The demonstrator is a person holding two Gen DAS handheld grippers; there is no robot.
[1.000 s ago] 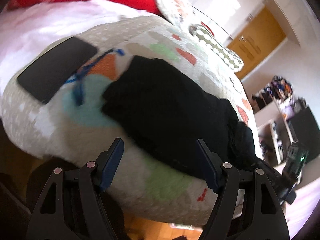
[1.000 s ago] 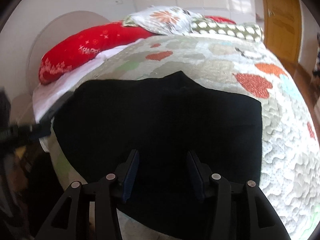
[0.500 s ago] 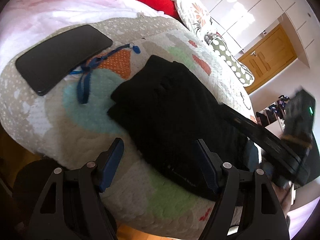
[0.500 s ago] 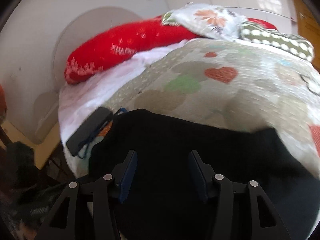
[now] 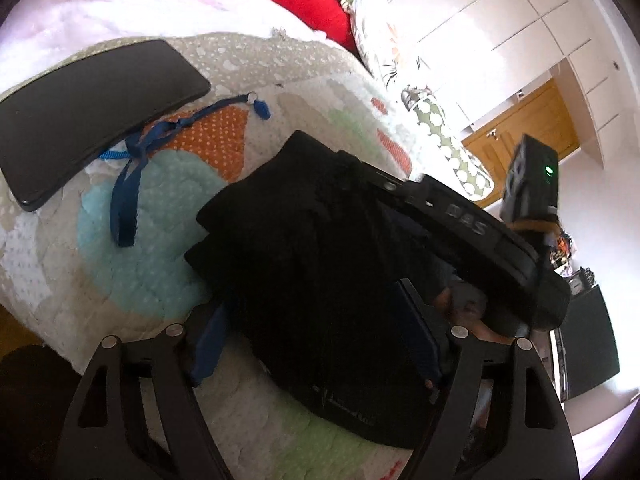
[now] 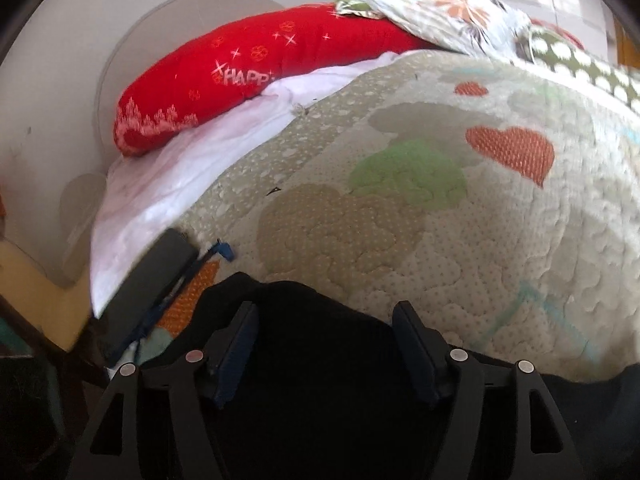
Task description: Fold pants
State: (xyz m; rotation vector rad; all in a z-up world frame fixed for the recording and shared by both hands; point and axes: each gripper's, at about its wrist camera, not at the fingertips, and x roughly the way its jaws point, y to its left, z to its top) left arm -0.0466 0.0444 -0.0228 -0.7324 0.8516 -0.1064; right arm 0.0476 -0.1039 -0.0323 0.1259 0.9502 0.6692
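Note:
The black pants (image 5: 320,248) lie folded in a compact stack on the patchwork quilt (image 5: 168,272). My left gripper (image 5: 316,344) is open, its fingers straddling the near edge of the stack. My right gripper (image 6: 324,340) is open and low over the pants (image 6: 304,360), which fill the bottom of the right wrist view. The right gripper's body (image 5: 472,232) lies across the far right side of the stack in the left wrist view.
A black phone (image 5: 88,112) with a blue lanyard (image 5: 132,184) lies on the quilt left of the pants; it also shows in the right wrist view (image 6: 148,284). A red bolster (image 6: 248,76) and patterned pillows (image 6: 432,12) lie at the bed's head. A wooden door (image 5: 520,136) stands beyond.
Both grippers have moved closer and lower onto the pants. The right gripper has swung toward the phone end, and its body now lies across the stack in the left view.

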